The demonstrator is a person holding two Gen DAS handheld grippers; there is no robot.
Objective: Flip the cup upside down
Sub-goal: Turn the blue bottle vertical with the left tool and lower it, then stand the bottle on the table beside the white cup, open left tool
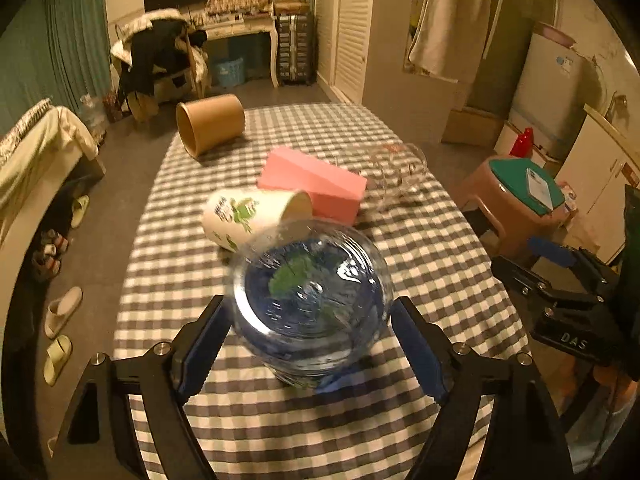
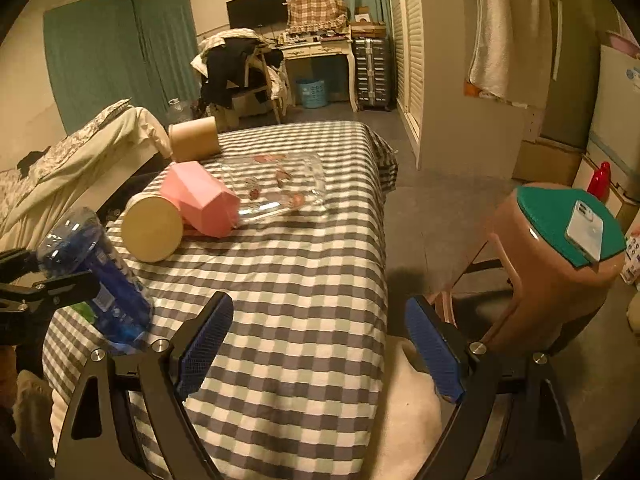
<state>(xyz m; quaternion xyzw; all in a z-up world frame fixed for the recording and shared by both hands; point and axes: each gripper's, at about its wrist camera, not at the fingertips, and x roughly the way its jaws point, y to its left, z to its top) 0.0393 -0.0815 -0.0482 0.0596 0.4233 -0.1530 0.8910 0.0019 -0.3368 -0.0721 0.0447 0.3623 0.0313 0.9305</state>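
A clear blue plastic cup (image 1: 312,304) stands tilted on the checked tablecloth (image 1: 420,252), its round end facing my left camera. My left gripper (image 1: 310,344) is open, and its blue pads sit on either side of the cup with a small gap on each side. The same cup shows in the right wrist view (image 2: 96,276), leaning, with the left gripper's black finger across it. My right gripper (image 2: 318,344) is open and empty above the table's near right edge.
A white paper cup (image 1: 252,214), a pink box (image 1: 316,184), a clear glass cup (image 1: 396,176) and a brown paper tub (image 1: 210,122) lie on their sides further back. A brown stool (image 2: 556,264) with a phone stands right of the table. A bed (image 2: 72,168) is on the left.
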